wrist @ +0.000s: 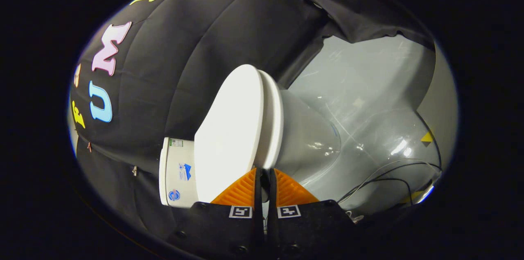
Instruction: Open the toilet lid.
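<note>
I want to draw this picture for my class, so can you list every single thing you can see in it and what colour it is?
toilet lid: one, white, down on the seat, just ahead of the fingers.
toilet seat: one, white, right under the lid, its rim edge showing beside it.
toilet bowl: one, pale grey-white and shiny, below the seat.
toilet tank: one, white with small stickers, behind the lid against the wall.
booth wall: one, black cloth, behind the toilet.
floor: one, grey and glossy, around the bowl.
cables: a few, black and white, on the floor beside the bowl.
gripper: one, jaws nearly together, tips at the lid's edge; a clamp on the lid cannot be told.
</note>
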### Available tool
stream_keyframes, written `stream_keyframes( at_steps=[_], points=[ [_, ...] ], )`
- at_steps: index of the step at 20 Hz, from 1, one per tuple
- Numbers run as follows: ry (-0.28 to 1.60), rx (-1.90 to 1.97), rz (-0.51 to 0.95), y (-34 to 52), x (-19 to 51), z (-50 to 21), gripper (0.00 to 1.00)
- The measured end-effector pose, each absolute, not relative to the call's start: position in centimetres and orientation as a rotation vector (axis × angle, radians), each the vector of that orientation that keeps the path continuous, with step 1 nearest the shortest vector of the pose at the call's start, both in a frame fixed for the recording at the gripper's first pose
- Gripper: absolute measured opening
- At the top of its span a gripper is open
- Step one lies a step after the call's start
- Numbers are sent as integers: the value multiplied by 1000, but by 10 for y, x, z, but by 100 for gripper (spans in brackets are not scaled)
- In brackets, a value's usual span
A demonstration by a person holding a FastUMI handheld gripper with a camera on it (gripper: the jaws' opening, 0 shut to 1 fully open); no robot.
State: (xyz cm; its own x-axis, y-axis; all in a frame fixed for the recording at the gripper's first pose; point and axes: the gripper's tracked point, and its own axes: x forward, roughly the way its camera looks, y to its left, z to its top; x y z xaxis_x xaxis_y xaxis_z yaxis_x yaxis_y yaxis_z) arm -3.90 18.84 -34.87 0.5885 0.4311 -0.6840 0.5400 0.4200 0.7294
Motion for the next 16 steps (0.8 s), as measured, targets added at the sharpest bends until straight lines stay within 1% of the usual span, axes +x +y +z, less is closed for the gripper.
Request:
stream_keyframes(
  at_steps=[5, 9, 16],
  points=[
    [977, 1168, 13, 181, -31, -300, 5],
    [948, 1044, 140, 189, -18, -264, 6],
    [845, 907, 282, 212, 9, -184, 8]
  ],
)
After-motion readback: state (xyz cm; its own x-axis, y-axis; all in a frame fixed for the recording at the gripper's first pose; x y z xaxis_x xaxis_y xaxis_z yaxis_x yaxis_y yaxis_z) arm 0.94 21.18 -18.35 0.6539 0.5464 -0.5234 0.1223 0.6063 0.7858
